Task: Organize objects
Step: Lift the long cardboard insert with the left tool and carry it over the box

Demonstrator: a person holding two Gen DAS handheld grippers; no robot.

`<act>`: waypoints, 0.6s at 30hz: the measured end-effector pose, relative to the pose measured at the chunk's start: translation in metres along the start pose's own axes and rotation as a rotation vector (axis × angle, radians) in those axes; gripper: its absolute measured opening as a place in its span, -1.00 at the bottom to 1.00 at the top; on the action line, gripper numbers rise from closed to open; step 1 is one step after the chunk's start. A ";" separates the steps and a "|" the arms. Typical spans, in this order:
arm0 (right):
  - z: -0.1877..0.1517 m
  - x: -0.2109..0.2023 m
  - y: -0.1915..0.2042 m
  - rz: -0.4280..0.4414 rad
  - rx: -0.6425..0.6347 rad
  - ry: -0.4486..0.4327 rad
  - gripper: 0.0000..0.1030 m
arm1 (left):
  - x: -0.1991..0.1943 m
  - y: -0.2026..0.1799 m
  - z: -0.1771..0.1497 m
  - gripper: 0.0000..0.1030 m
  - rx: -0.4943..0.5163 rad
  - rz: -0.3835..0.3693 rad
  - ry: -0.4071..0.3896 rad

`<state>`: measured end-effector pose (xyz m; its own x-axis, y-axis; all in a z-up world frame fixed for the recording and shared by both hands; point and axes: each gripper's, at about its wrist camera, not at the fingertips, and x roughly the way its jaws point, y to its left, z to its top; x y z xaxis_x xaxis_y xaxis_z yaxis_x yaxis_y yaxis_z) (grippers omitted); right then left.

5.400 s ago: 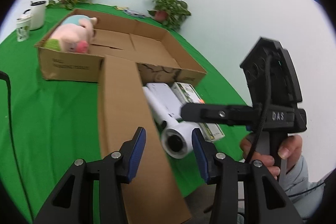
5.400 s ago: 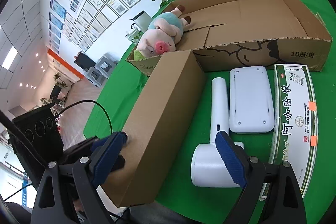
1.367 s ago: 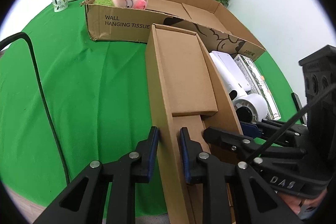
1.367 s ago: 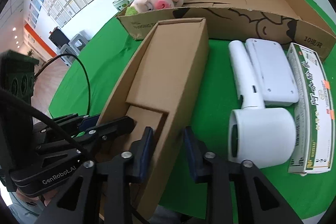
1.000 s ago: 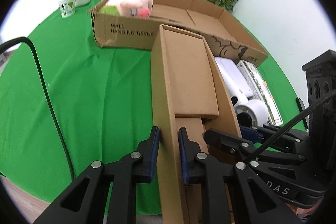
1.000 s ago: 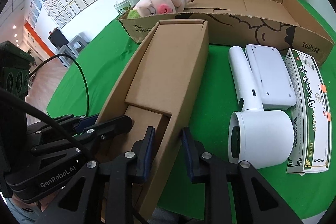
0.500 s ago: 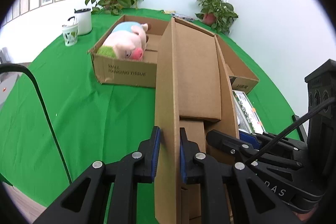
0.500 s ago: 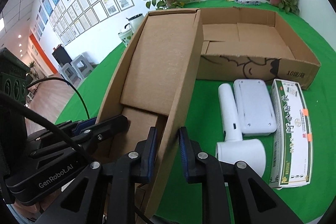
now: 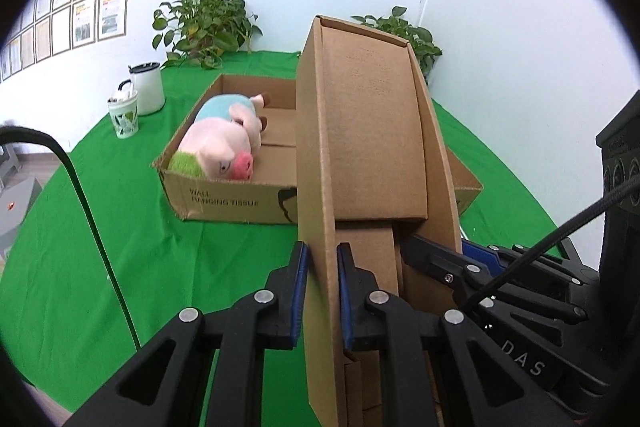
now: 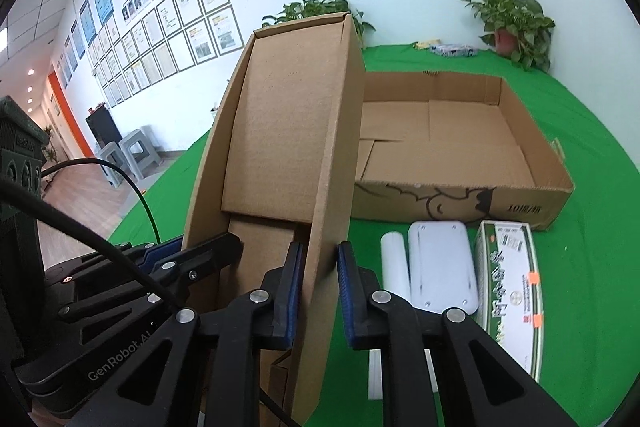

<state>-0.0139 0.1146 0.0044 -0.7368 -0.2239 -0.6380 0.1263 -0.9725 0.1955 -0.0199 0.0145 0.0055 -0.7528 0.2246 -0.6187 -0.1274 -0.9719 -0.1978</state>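
Narrow carton [image 9: 372, 131] lifted off green tablecloth [image 9: 120, 251].

long box held up over the tabletop [image 9: 120, 247], before the tray

the long box [image 9: 372, 155] stands tilted between the two grippers: the left gripper [image 9: 322, 291] pinches its left wall, the right gripper [image 10: 318, 291] its right wall. behind it the tray [image 10: 460, 187] lies on the tabletop, with the plush pig [image 9: 224, 147] in its left end. right of the long box, before the tray, lie the dryer [image 10: 394, 259], the flat case [image 10: 442, 267] and the carton [image 10: 512, 291], side by side. two cups [image 9: 138, 99] stand far left; plants [image 9: 204, 23] stand at the back.
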 end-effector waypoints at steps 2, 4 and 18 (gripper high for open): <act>0.006 -0.004 -0.001 -0.005 0.004 -0.017 -0.71 | 0.000 -0.002 0.007 -0.75 0.008 -0.001 -0.011; 0.013 -0.007 -0.001 -0.015 0.000 -0.029 -0.71 | 0.001 -0.003 0.012 -0.75 0.013 -0.001 -0.019; 0.071 -0.013 -0.008 -0.029 0.015 -0.053 -0.72 | 0.014 -0.002 0.068 -0.75 0.019 -0.017 -0.045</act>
<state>-0.0525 0.1295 0.0646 -0.7743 -0.1915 -0.6032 0.0945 -0.9774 0.1890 -0.0739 0.0146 0.0484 -0.7788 0.2385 -0.5802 -0.1528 -0.9692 -0.1932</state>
